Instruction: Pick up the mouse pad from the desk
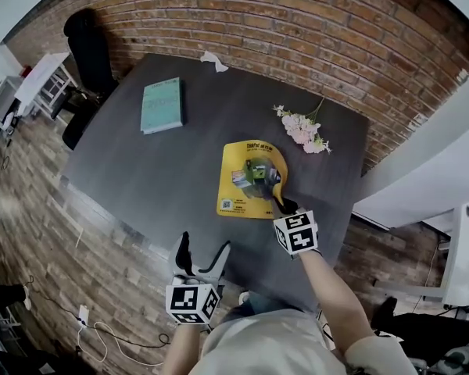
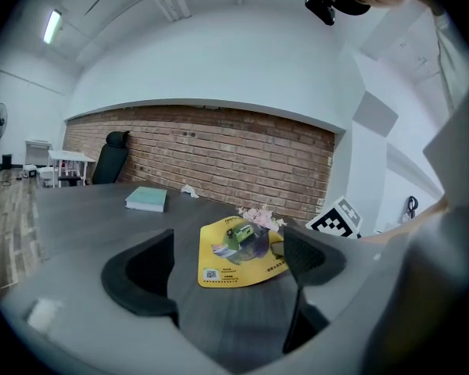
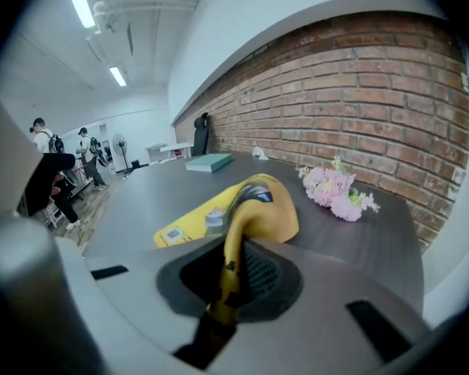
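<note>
A yellow mouse pad [image 1: 246,182] with a printed picture lies on the dark grey desk [image 1: 180,162], right of the middle. My right gripper [image 1: 284,204] is shut on the pad's near right edge, and that edge curls up off the desk. In the right gripper view the yellow pad [image 3: 254,209] folds upward between the pads of my right gripper [image 3: 225,280]. My left gripper [image 1: 203,256] is open and empty at the desk's near edge. In the left gripper view the mouse pad [image 2: 238,252] lies ahead of my left gripper [image 2: 230,276], apart from it.
A teal book [image 1: 162,105] lies at the desk's far left. Pink flowers [image 1: 303,131] rest at the far right, just beyond the pad. A crumpled white paper [image 1: 213,59] sits at the far edge. A black chair [image 1: 90,53] stands at the far left corner. A brick wall runs behind.
</note>
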Tool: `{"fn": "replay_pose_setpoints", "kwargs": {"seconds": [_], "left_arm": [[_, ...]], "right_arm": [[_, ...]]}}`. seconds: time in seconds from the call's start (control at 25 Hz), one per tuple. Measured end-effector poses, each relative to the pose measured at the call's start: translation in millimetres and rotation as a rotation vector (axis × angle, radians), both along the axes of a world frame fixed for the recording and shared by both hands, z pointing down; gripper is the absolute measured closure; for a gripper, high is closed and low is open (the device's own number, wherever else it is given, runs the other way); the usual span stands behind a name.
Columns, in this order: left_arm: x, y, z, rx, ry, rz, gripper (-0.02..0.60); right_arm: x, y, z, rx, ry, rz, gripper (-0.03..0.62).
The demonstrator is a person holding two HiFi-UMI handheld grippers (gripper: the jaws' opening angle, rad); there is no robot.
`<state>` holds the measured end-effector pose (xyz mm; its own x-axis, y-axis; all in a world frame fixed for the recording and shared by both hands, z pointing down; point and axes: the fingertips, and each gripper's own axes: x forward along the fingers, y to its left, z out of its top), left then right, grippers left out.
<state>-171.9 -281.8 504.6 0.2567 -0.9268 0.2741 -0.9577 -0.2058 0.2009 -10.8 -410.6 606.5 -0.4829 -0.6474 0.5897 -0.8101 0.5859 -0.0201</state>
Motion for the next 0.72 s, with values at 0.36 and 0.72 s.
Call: {"fn": "replay_pose_setpoints", "kwargs": {"seconds": [0.36,0.72], "left_arm": [[1,40,-18,0.047,0.002,0.001,0.141],[11,81,-32,0.087,-0.003,0.028,0.141]], "right_arm": [[4,68,-59,0.096,-0.065,0.015,0.569],[28,132,-107,0.197,-0.148,0.083,0.569]]}}
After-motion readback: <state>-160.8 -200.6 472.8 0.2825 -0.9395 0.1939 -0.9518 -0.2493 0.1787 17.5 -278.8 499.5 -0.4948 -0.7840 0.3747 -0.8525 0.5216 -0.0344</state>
